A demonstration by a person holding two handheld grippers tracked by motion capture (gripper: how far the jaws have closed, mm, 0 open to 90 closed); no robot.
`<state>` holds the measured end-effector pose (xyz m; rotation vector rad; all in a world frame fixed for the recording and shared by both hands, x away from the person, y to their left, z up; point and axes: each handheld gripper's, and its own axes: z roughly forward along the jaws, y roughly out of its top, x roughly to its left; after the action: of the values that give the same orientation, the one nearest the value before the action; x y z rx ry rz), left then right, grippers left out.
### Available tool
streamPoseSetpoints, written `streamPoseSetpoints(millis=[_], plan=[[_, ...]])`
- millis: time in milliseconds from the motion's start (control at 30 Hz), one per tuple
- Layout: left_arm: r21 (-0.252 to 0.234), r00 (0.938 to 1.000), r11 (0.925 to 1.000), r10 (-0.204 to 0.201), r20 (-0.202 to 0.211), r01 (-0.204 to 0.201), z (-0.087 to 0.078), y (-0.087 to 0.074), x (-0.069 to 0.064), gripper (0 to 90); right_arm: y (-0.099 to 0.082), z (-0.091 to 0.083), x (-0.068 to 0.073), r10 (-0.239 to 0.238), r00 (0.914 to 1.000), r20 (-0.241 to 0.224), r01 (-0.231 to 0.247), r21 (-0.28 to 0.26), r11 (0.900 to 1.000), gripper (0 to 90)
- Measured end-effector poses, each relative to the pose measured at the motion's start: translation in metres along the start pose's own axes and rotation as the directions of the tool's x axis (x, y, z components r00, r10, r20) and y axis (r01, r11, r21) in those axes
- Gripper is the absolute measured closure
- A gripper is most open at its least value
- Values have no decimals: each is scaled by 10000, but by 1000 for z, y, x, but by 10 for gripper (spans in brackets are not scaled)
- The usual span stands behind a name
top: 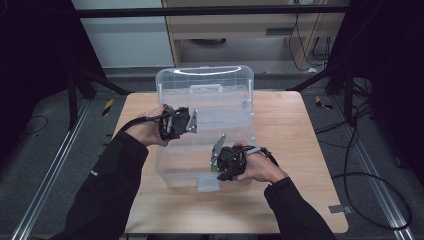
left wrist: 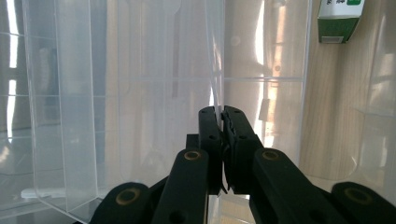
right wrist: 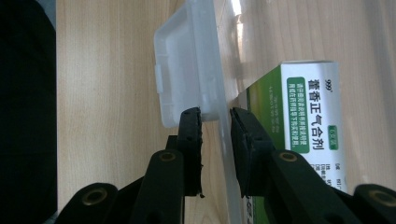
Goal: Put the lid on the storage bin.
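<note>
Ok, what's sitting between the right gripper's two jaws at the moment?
In the right gripper view, the clear box's front wall stands between the right gripper's jaws, by its latch tab. The green-and-white carton lies inside, behind that wall.

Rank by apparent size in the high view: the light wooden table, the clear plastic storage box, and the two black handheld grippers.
1. Light wooden table, largest.
2. Clear plastic storage box.
3. Left gripper and right gripper: they look about alike, so I would not rank one over the other.
</note>
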<state>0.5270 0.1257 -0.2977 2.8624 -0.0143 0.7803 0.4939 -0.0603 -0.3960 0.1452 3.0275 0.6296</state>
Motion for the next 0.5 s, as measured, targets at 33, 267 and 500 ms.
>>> streamPoseSetpoints(millis=[33, 267, 500], plan=[[-7, 10000, 10000, -70, 46, 70, 0, 0, -1, 862, 0, 0, 0, -14, 10000, -6, 14, 24, 10000, 741], [-20, 9998, 9998, 191, -23, -191, -2, 0, -4, 862, 0, 0, 0, 25, 10000, 5, -25, -16, 10000, 741], [-61, 9998, 9999, -120, 147, 121, -3, -2, -11, 860, -1, 0, 1, 125, 9999, 31, -124, -123, 9998, 739]])
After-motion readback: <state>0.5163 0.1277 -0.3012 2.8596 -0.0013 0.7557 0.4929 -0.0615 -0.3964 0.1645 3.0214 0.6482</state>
